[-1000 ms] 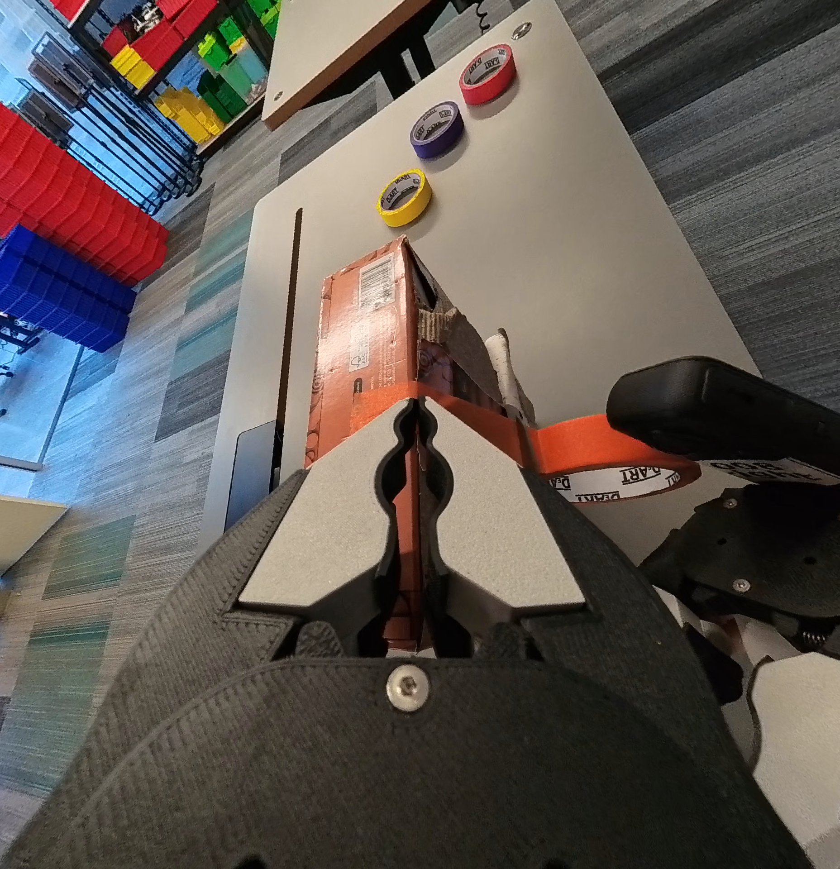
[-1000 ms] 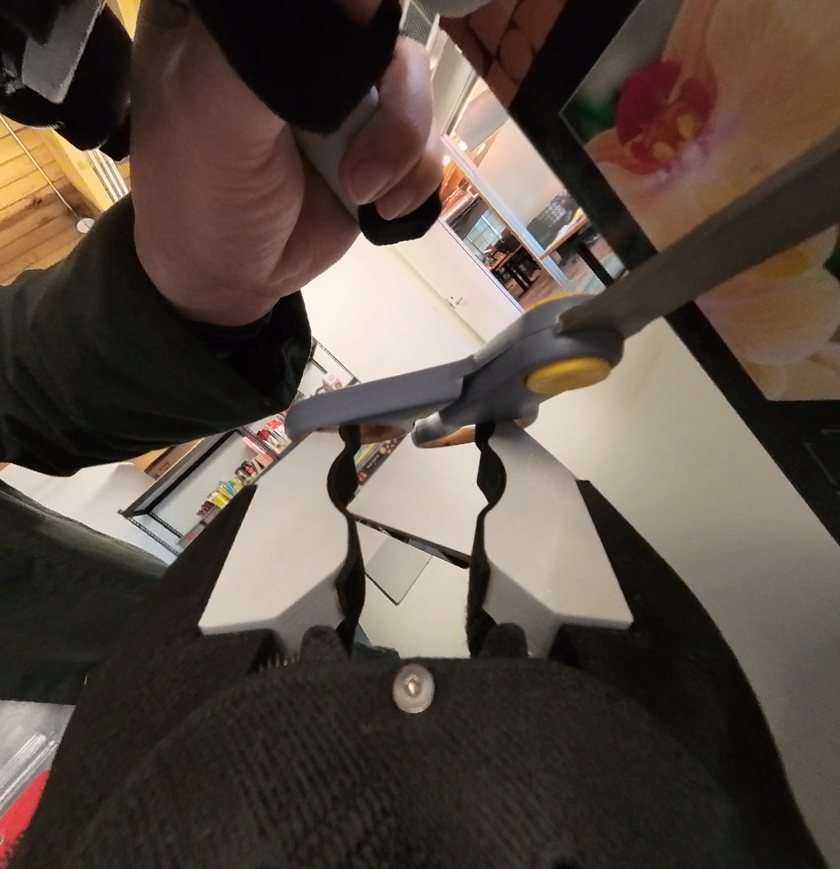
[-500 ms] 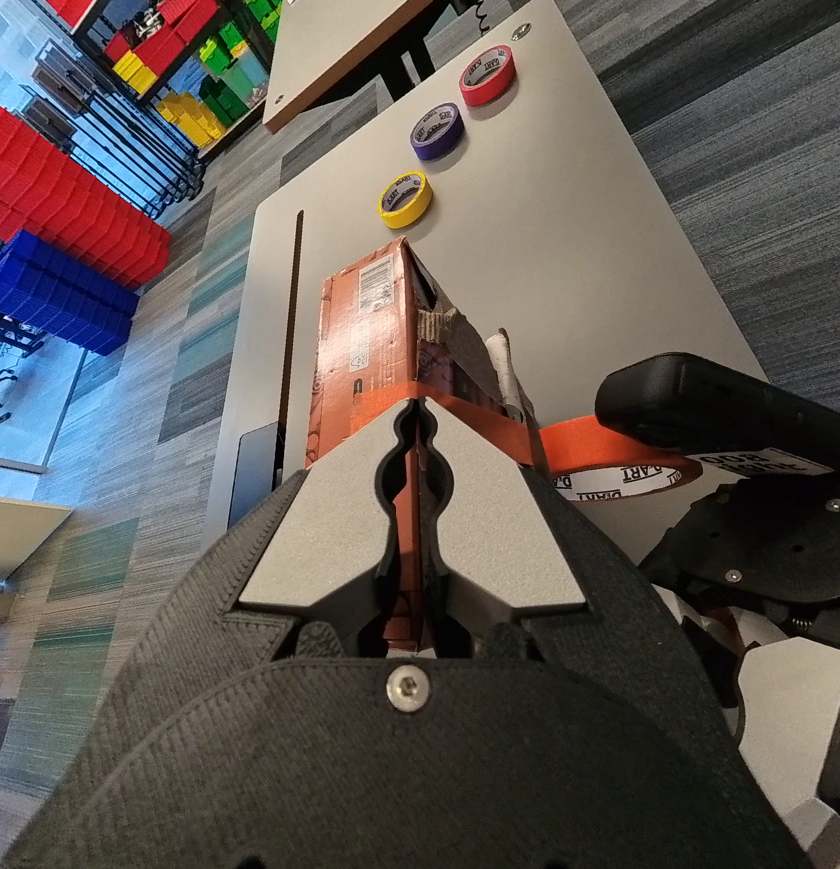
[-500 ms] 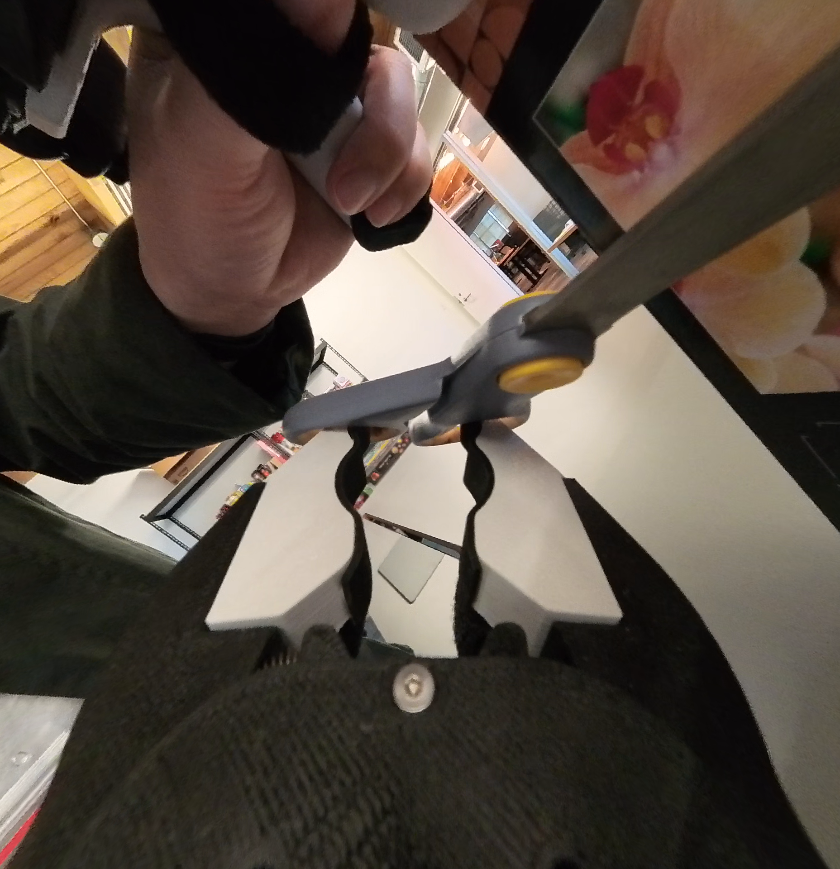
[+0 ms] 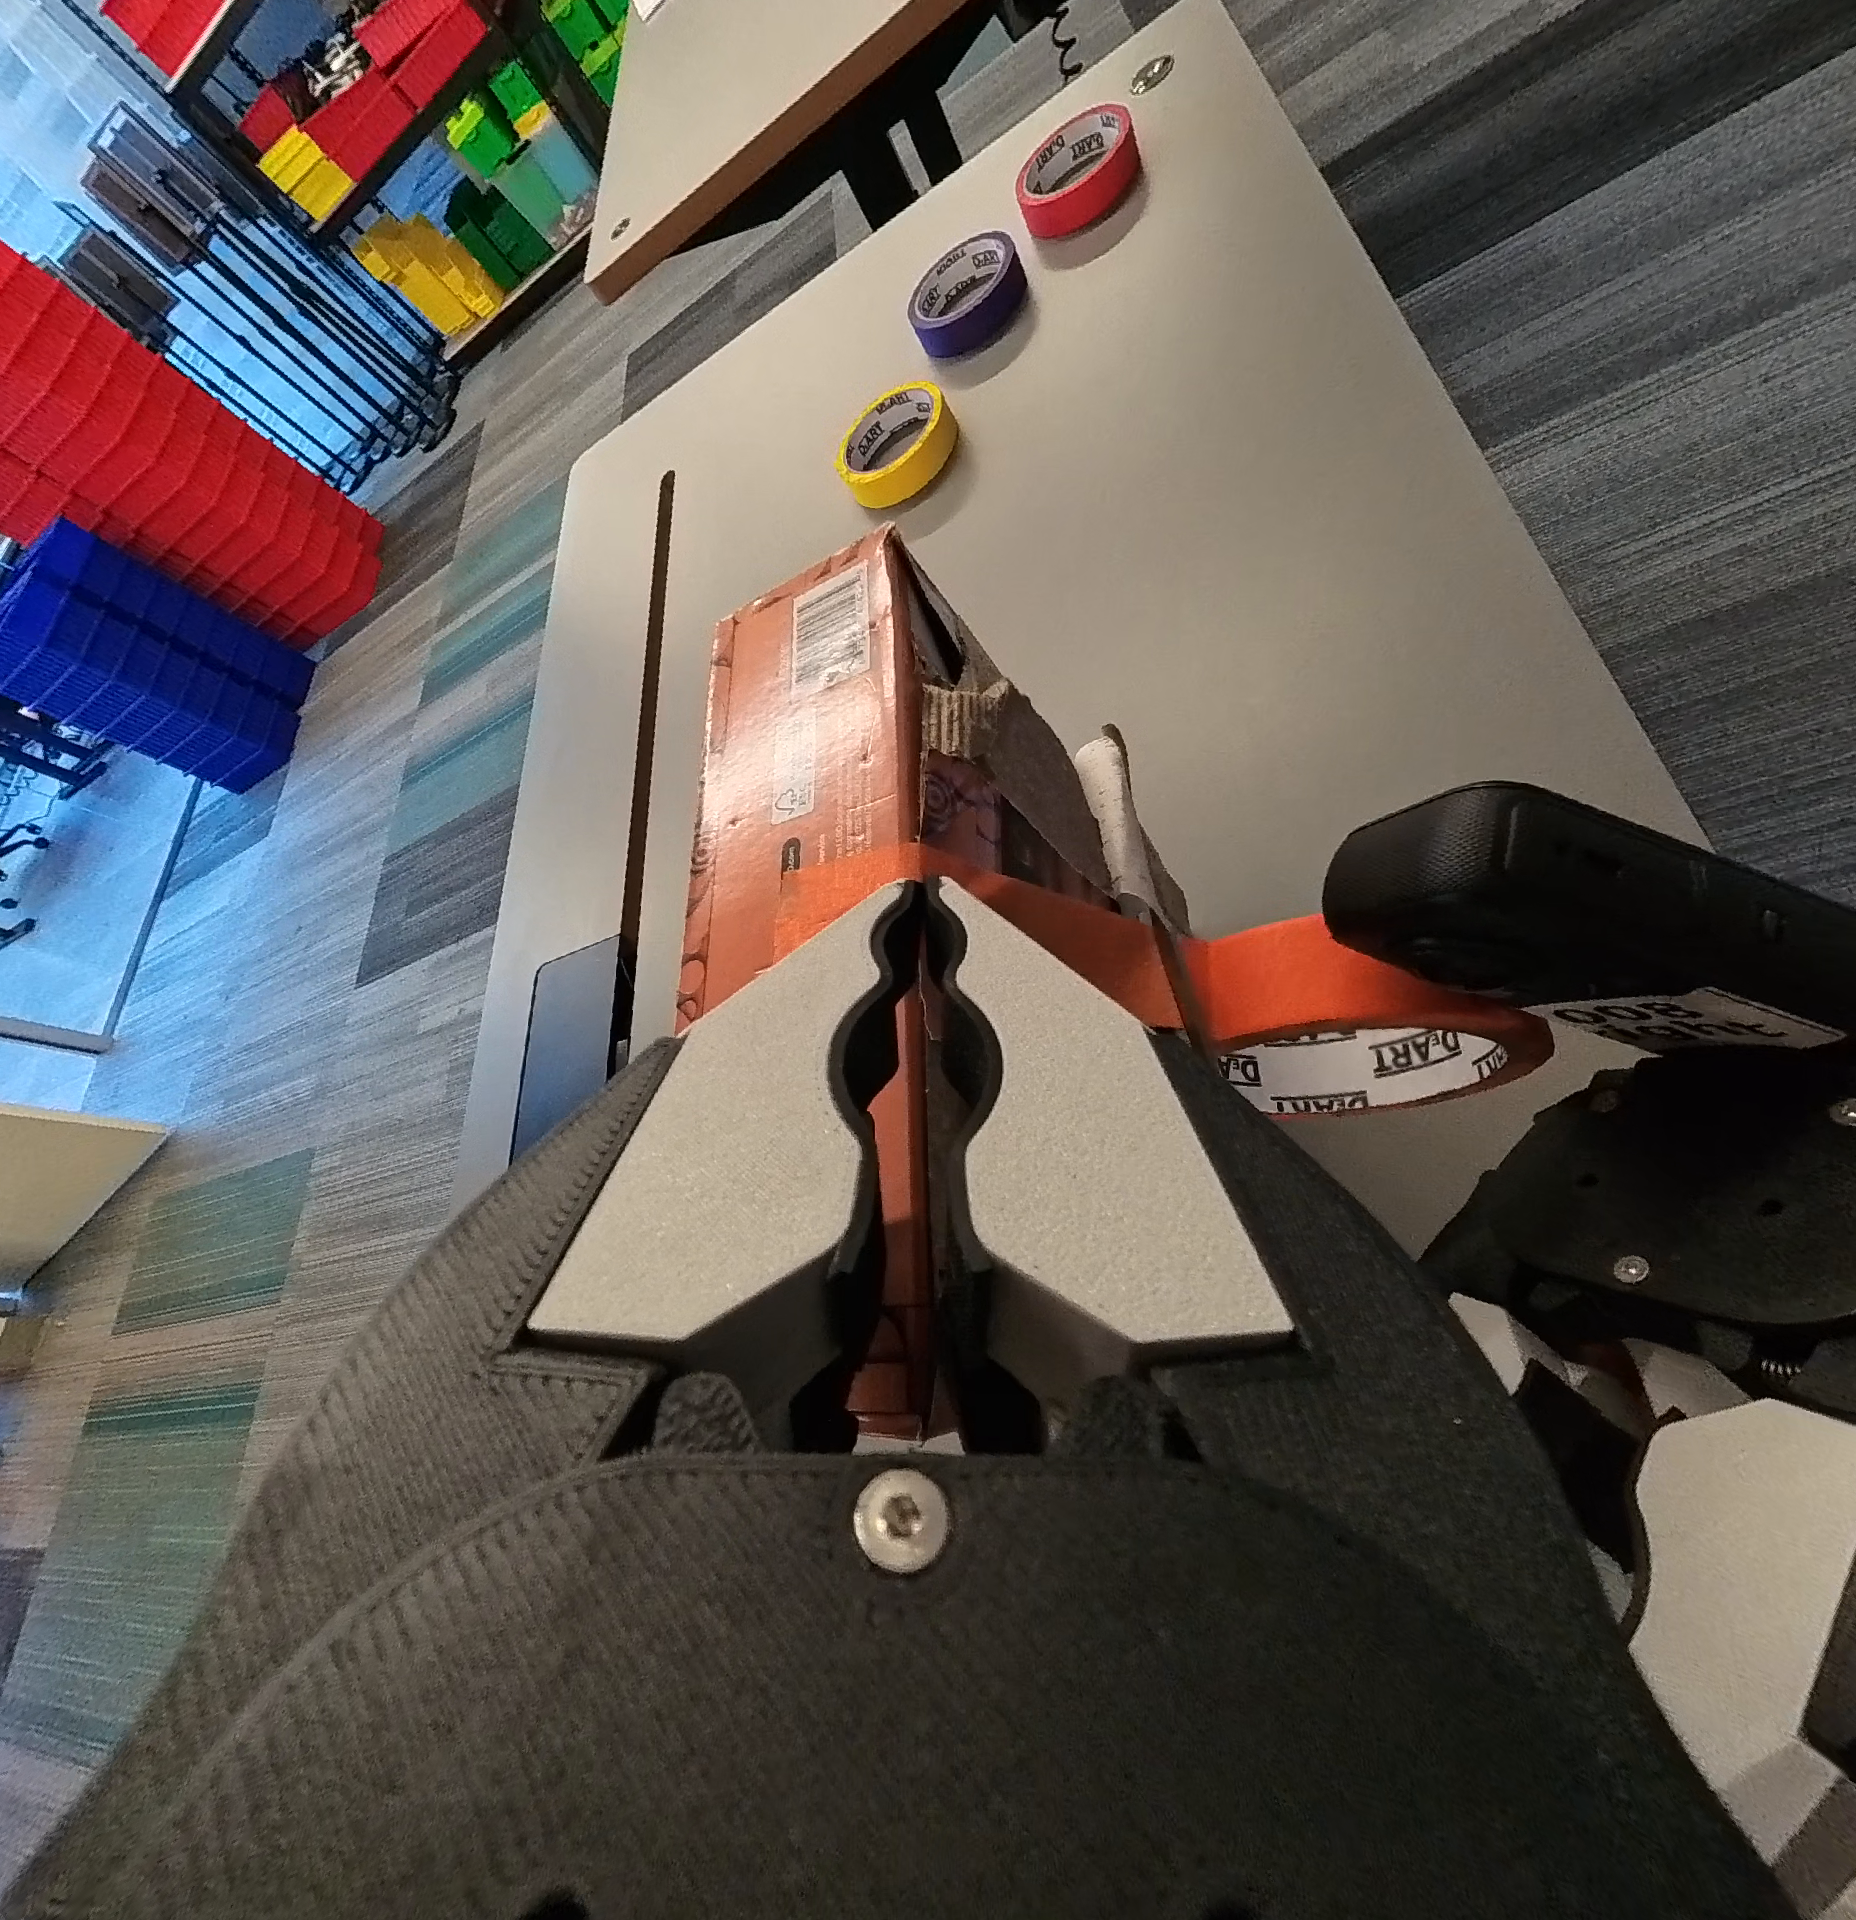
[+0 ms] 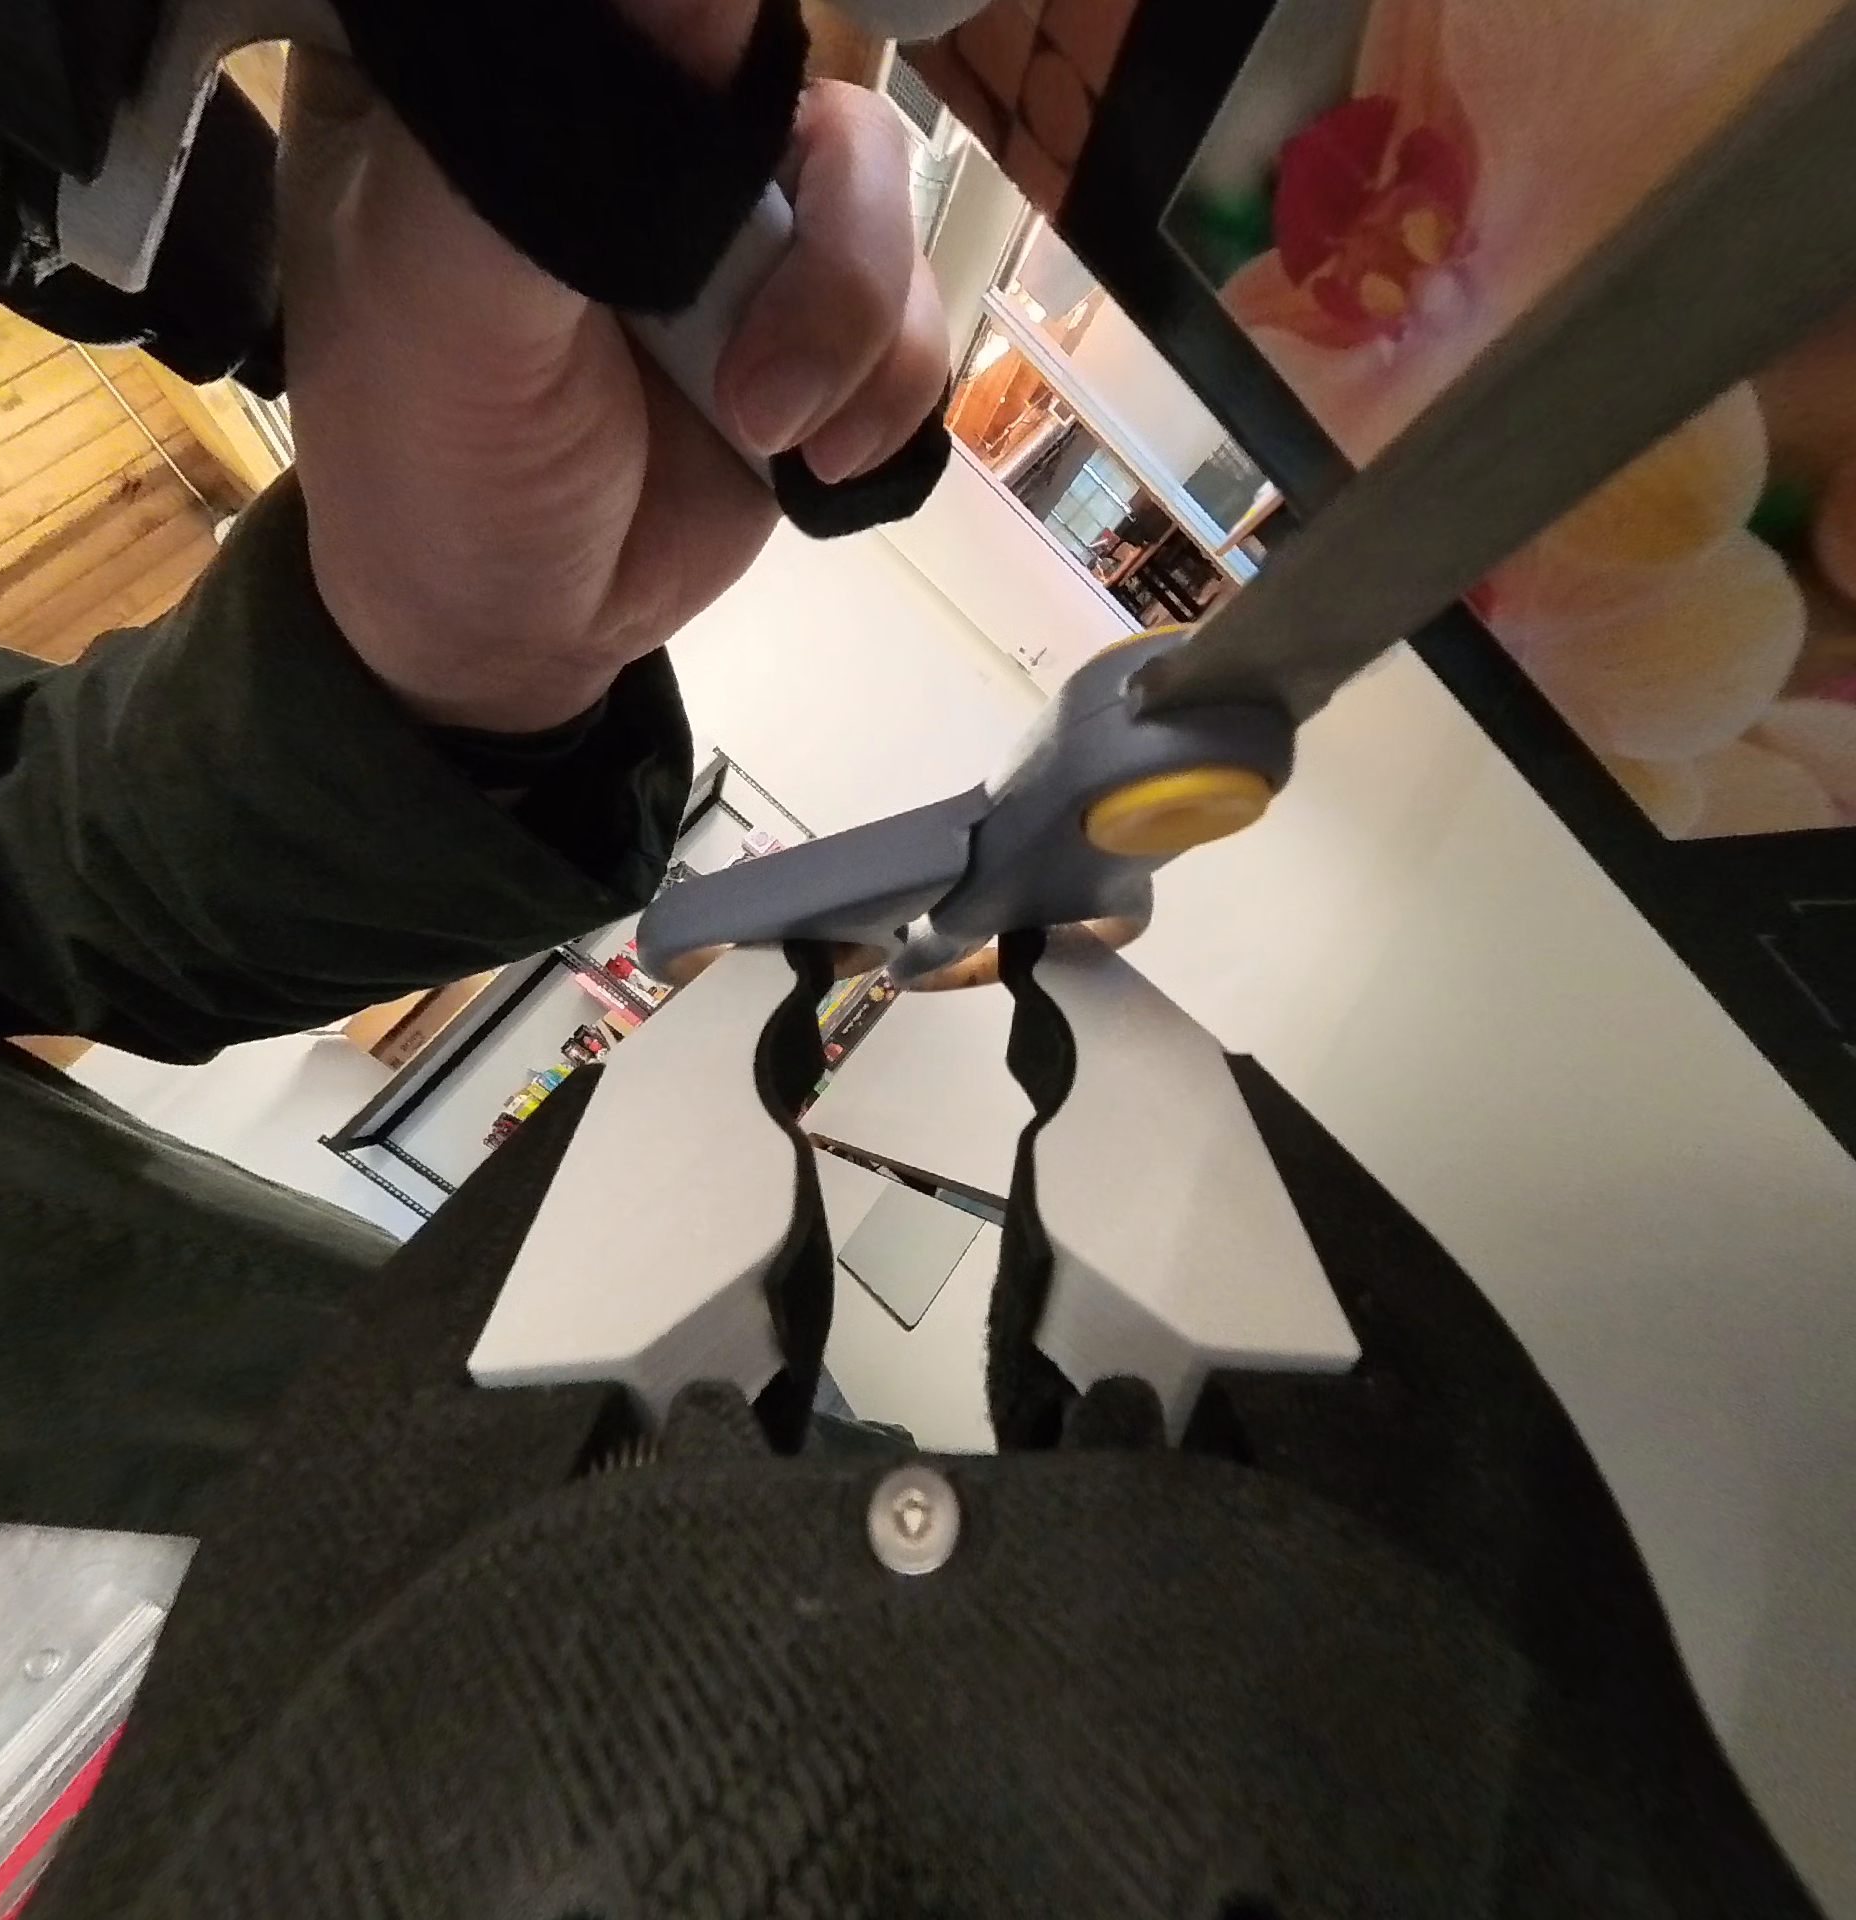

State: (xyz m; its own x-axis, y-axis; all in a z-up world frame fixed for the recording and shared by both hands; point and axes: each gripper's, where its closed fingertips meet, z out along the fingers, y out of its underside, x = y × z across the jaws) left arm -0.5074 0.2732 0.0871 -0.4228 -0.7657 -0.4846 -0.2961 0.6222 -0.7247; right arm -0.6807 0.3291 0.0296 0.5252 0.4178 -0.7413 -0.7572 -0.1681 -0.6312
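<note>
Orange tape (image 5: pixel 1267 961) runs behind right tongs (image 6: pixel 908 951); scissors (image 6: pixel 1007 842) blades cropped.

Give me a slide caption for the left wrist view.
Left gripper shut on an orange box edge; orange tape spans to its roll.

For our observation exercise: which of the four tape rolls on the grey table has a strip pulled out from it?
The orange tape roll: its strip runs onto the orange-brown cardboard box. The yellow, purple and red rolls lie unrolled.
</note>
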